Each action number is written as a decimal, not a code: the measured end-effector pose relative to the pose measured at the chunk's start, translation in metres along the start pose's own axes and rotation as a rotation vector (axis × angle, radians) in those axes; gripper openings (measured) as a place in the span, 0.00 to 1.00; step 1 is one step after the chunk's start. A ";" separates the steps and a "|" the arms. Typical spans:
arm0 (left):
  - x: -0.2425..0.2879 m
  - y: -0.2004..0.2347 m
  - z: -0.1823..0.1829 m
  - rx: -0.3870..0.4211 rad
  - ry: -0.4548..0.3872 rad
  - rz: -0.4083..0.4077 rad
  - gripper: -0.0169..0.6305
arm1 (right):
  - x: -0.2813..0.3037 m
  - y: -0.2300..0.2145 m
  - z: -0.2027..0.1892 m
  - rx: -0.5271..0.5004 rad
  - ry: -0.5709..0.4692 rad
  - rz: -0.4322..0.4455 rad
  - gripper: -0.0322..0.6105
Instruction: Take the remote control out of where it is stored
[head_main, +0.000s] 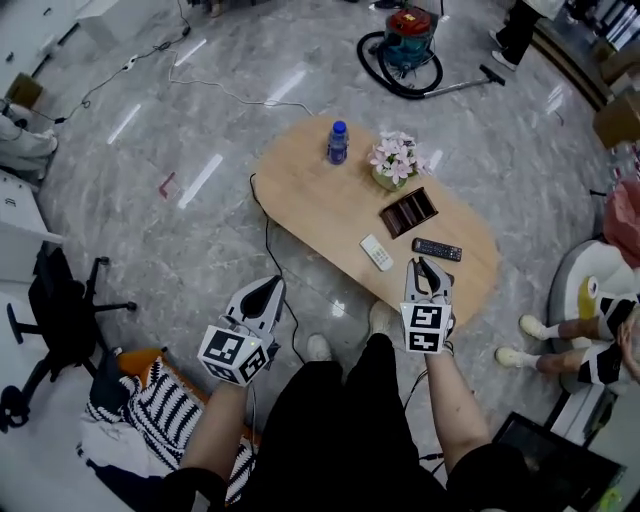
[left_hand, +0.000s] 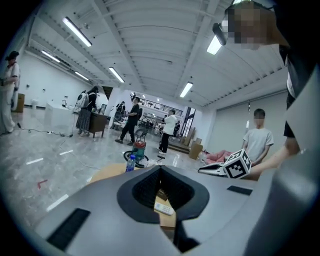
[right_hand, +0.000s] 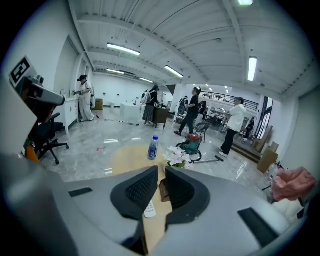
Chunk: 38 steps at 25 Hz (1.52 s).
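Holding both tools empty ahead of me, I have the left tool (head_main: 268, 287) pinched tip to tip and the right tool (head_main: 421, 265) only a narrow slit apart, with nothing between either pair of jaws. Both forearms reach forward, the tools aimed toward the desk (head_main: 310, 190) and touching nothing. A black remote (head_main: 437, 250) and a white remote (head_main: 376, 252) lie flat on the desk, just beside the brown holder (head_main: 408, 212).

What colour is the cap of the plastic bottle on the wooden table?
Blue; the bottle cap shows best in the head view.
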<state>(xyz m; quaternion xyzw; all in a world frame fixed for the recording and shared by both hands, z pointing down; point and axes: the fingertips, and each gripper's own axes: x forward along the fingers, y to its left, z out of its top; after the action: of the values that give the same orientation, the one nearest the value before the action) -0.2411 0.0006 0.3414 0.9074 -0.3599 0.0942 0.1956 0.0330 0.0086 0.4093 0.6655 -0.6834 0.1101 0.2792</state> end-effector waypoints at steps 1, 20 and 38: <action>-0.005 -0.004 0.010 0.010 -0.010 -0.011 0.04 | -0.015 -0.003 0.008 0.021 -0.013 -0.010 0.13; -0.056 -0.125 0.060 0.129 -0.158 -0.037 0.04 | -0.207 -0.070 0.045 0.194 -0.288 0.011 0.09; -0.068 -0.214 0.062 0.150 -0.227 -0.071 0.04 | -0.285 -0.113 0.011 0.295 -0.354 0.000 0.06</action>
<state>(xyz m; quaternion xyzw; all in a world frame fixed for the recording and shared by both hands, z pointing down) -0.1406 0.1587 0.2029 0.9364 -0.3395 0.0106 0.0885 0.1288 0.2344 0.2250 0.7080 -0.6983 0.0901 0.0547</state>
